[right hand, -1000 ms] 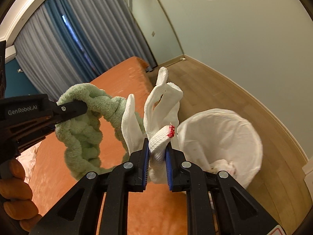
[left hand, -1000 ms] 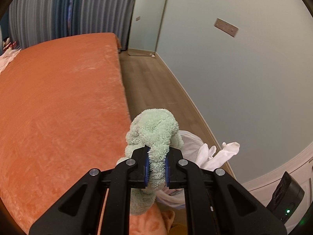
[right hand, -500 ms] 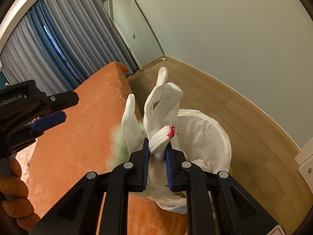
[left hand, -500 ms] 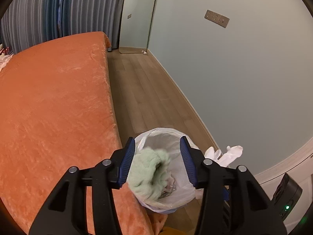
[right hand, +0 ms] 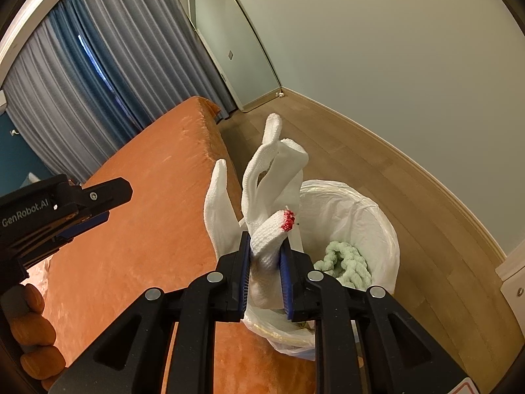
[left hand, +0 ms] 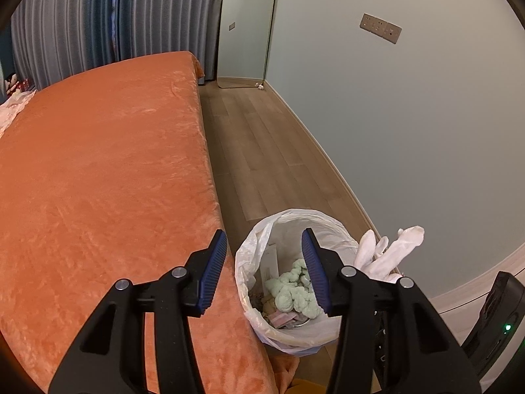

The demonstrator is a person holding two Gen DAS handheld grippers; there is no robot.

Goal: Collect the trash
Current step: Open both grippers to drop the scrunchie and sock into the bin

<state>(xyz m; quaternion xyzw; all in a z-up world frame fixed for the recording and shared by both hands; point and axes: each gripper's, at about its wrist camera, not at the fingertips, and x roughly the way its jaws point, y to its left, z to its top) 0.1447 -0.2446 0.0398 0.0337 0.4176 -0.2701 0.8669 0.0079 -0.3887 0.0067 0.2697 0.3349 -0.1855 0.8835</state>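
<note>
Green yarn bundle (left hand: 293,290) now down in the lined bin (left hand: 252,252) beside the bed (left hand: 98,180); a second ago pinched in the left claw (left hand: 265,271), now wide open and empty above it. One item binned. White glove (right hand: 262,197) still pinched in the right claw (right hand: 265,274), jaws just easing apart, over the bin's near edge. Bin's bottom and base largely hidden behind claws.

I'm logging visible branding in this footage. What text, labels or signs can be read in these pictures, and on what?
"GenRobot.AI": white lettering on the black left gripper, seen from the right wrist view.
Orange-edged sticker at that view's bottom right corner: mostly cut off, unreadable.
Beige wall switch plate: no legible markings.
</note>
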